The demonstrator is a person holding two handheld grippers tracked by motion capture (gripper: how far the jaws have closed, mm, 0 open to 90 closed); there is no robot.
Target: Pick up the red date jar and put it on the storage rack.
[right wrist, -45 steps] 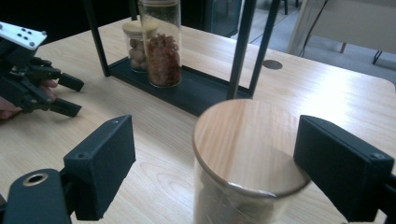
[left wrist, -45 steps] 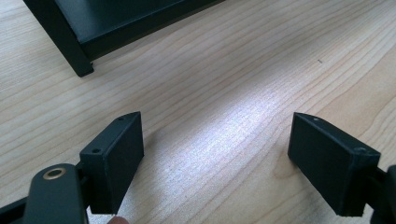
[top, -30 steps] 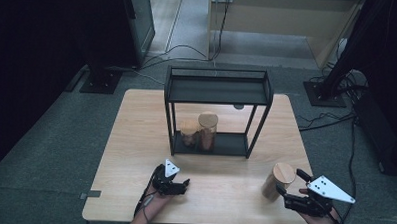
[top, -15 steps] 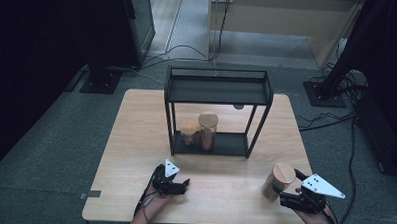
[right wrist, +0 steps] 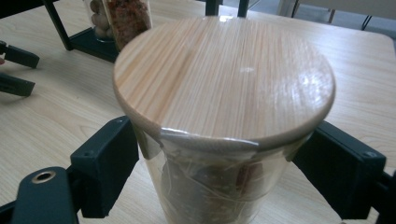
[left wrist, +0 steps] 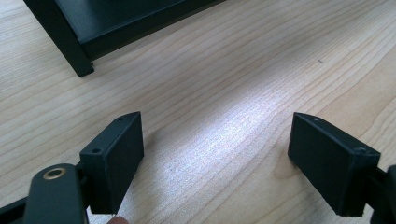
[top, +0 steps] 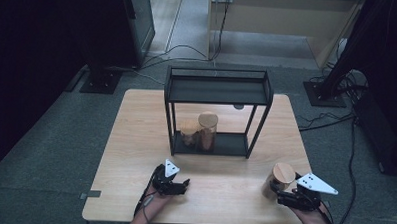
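The step in hand looks like the taking hold of a jar: the right gripper [top: 283, 194] is closing in on the lidded glass jar [top: 280, 179] that is standing near the table's [top: 136, 130] front right corner, well in front of the black shelf rack [top: 217, 110] and off to its right. In the right gripper view its jaws have just been closing and are standing one on each side of the glass below the wooden lid [right wrist: 224, 74], the pads [right wrist: 109, 158] just beside the wall; whether they are pressing yet I cannot tell. The next move probably calls for a firm pinch, then a level lift toward the rack. In front of the rack's left leg, the left gripper [top: 173, 182] is resting with jaws spread and empty. Farther back, two more jars [top: 201, 132] are sitting on the rack's lower shelf.
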